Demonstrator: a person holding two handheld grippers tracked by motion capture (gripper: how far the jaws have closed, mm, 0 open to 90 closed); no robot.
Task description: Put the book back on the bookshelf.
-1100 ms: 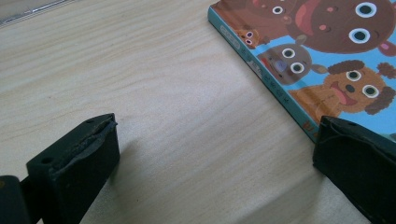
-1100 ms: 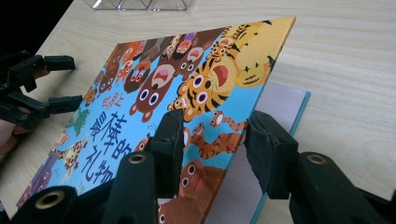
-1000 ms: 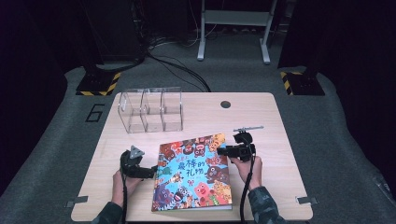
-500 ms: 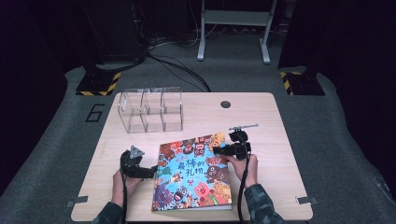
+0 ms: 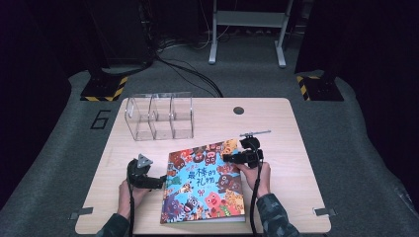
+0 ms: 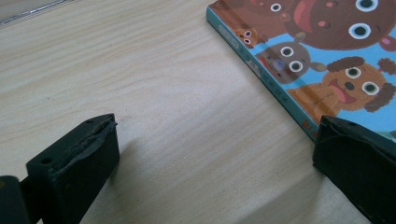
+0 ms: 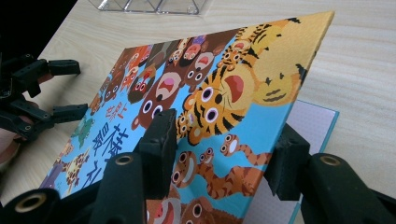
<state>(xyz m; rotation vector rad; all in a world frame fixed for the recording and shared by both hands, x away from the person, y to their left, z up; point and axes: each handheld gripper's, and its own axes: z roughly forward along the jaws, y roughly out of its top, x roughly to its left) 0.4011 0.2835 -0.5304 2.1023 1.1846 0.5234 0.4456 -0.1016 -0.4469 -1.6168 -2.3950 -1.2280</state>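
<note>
A colourful picture book (image 5: 205, 180) lies on the wooden table (image 5: 276, 133), in front of the person. My right gripper (image 5: 228, 158) is at the book's right edge. In the right gripper view the front cover (image 7: 261, 70) is tilted up off a white dotted page (image 7: 313, 121) and runs between the jaws of my right gripper (image 7: 224, 144). These jaws have just been opening and stand apart, one above the cover and one under it. My left gripper (image 5: 160, 180) rests open at the book's left edge (image 6: 261, 79); one jaw is over bare wood, the other at the cover's rim.
A clear plastic organizer (image 5: 159, 117) with three compartments stands at the back left of the table. A round cable hole (image 5: 238, 110) sits at the back centre. Grey carpet surrounds the table, with cables and stands behind it.
My right gripper has edged slightly left over the book's right edge. The left gripper has stayed where it was.
</note>
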